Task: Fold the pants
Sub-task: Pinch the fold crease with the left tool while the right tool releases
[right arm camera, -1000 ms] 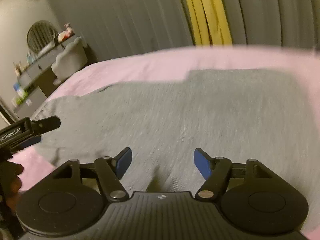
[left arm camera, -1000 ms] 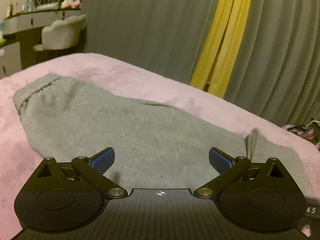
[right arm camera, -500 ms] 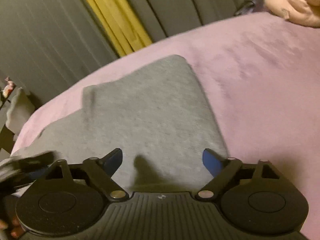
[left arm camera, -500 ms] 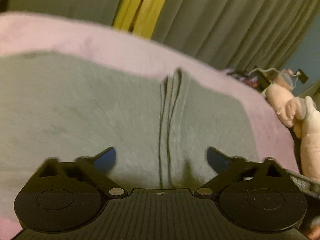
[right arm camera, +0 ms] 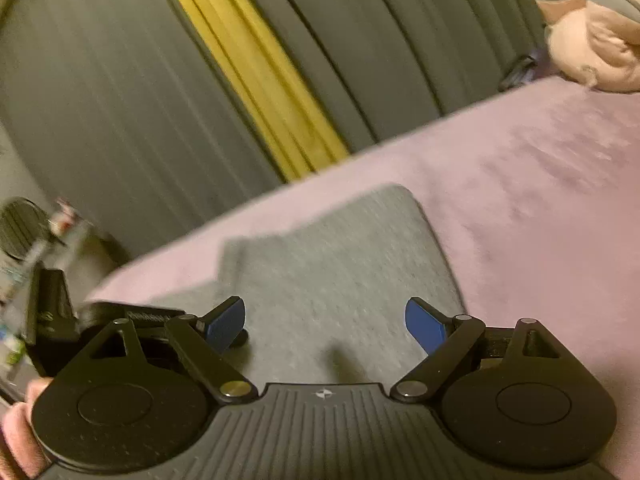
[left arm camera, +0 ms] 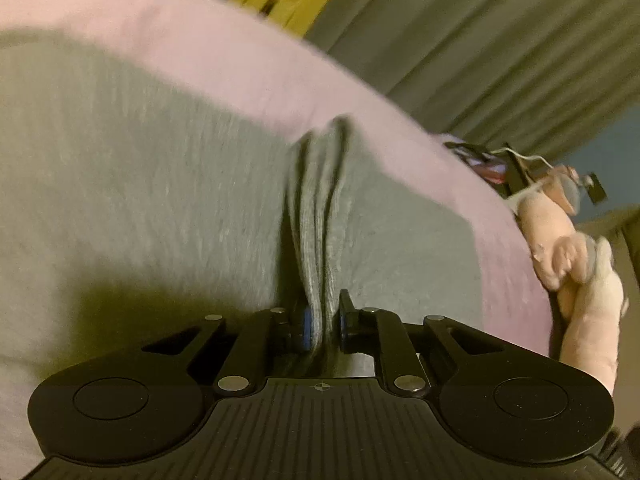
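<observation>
Grey sweatpants (left arm camera: 140, 184) lie spread on a pink bed cover (left arm camera: 224, 60). My left gripper (left arm camera: 322, 330) is shut on a raised ridge of the pants' fabric (left arm camera: 318, 216) that runs away from the jaws. In the right wrist view the pants' end (right arm camera: 340, 264) lies flat under my right gripper (right arm camera: 325, 325), which is open and empty just above the cloth. The left gripper's body (right arm camera: 56, 320) shows at the left edge of that view.
Grey curtains with a yellow strip (right arm camera: 256, 72) hang behind the bed. A pink plush toy (left arm camera: 576, 264) lies at the bed's right side and shows in the right wrist view (right arm camera: 592, 52). Dark cables and clutter (left arm camera: 492, 160) sit by the toy.
My left gripper has closed on a fold of the pants, pinching the fabric into a ridge. My right gripper stayed open and swung further right toward the pants' end.
</observation>
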`<state>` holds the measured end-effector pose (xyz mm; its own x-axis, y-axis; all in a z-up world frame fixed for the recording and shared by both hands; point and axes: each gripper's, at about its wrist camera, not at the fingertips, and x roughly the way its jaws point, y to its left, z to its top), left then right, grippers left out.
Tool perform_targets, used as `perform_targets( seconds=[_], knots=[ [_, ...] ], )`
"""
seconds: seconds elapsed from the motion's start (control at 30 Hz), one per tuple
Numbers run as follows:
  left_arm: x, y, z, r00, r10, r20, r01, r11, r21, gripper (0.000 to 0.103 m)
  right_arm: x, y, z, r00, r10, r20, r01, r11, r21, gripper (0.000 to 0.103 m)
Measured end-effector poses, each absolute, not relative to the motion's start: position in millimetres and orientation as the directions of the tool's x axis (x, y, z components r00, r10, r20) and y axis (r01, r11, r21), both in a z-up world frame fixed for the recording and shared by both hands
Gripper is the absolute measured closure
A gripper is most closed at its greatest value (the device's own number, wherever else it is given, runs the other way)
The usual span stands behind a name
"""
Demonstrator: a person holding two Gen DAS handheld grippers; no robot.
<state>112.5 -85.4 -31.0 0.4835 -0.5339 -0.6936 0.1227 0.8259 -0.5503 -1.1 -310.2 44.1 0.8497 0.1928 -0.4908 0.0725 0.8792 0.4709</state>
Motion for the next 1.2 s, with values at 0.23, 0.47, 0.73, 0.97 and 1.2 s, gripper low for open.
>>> perform_targets(
  seconds=[0.23, 0.47, 0.73, 0.97, 1.2],
  knots=[
    [88, -46, -6, 0.623, -0.340, -0.705, 0.081, 0.924, -0.374, 0.084, 8, -300, 35, 0.784, 0.251, -0.568, 0.051, 0.886, 0.462, 0.035],
    [70, -31, -33, 0.547, -0.422, -0.723, 0.044, 0.877, -0.478, 0.044, 24, -299, 19, 0.721, 0.222, -0.656, 0.120, 0.893, 0.434, 0.042],
    [69, -47, -37, 0.561, -0.353, -0.749, 0.049, 0.917, -0.396, 0.084, 23, -283, 23, 0.724, 0.169, -0.669, 0.091, 0.938, 0.335, 0.041],
    [56, -31, -22, 0.608, -0.348, -0.713, 0.050, 0.914, -0.404, 0.087, 20, -267, 25, 0.718, 0.116, -0.687, 0.059, 0.972, 0.226, 0.041],
    [58, -25, -16, 0.616, -0.354, -0.704, 0.040, 0.906, -0.421, 0.087, 18, -262, 24, 0.711, 0.110, -0.694, 0.045, 0.979, 0.201, 0.040]
  ],
)
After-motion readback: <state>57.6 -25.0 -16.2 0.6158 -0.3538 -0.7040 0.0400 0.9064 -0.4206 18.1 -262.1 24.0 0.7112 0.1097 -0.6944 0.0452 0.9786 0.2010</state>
